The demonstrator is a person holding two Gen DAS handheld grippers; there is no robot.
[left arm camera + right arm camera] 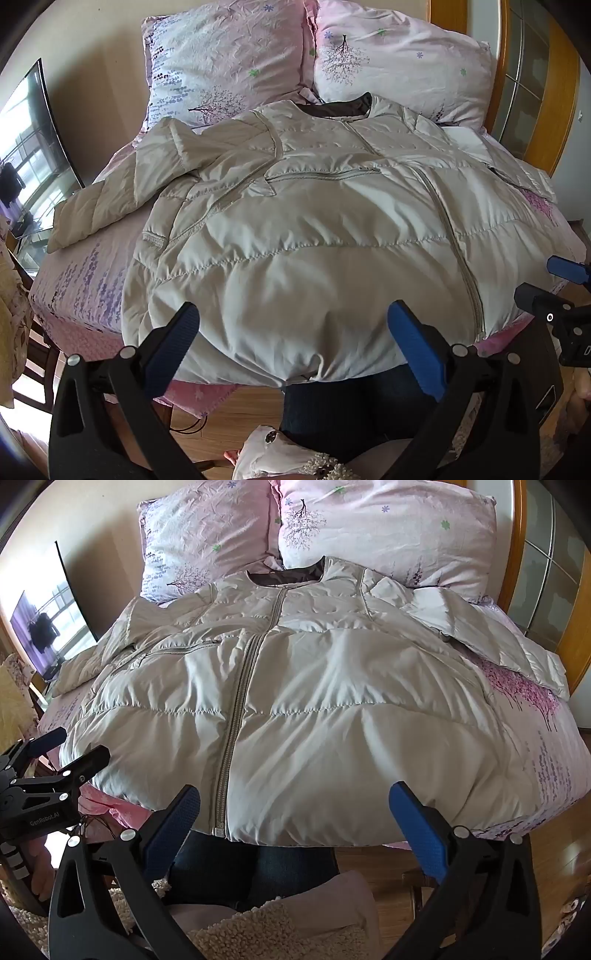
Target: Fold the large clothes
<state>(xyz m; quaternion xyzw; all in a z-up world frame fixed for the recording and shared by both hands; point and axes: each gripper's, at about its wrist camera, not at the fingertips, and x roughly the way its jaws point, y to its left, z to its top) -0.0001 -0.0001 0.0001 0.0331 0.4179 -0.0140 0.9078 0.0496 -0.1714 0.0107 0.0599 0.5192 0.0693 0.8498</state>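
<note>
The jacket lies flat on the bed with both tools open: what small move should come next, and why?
Probably bring the left tool to the left sleeve and close on it. The jacket is zipped and spread front up, both sleeves are splayed outward, and neither the left nor the right tool holds anything.

The quilted jacket [317, 701] is smooth, faintly shiny cloth, the bed sheet [546, 746] matt printed cotton, the headboard [517, 546] glossy varnished wood.

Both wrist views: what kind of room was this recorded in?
Most likely a home bedroom. A bed with a pink floral sheet holds two matching pillows against a wooden headboard; a puffer jacket lies spread across it, and a TV stands nearby.
</note>
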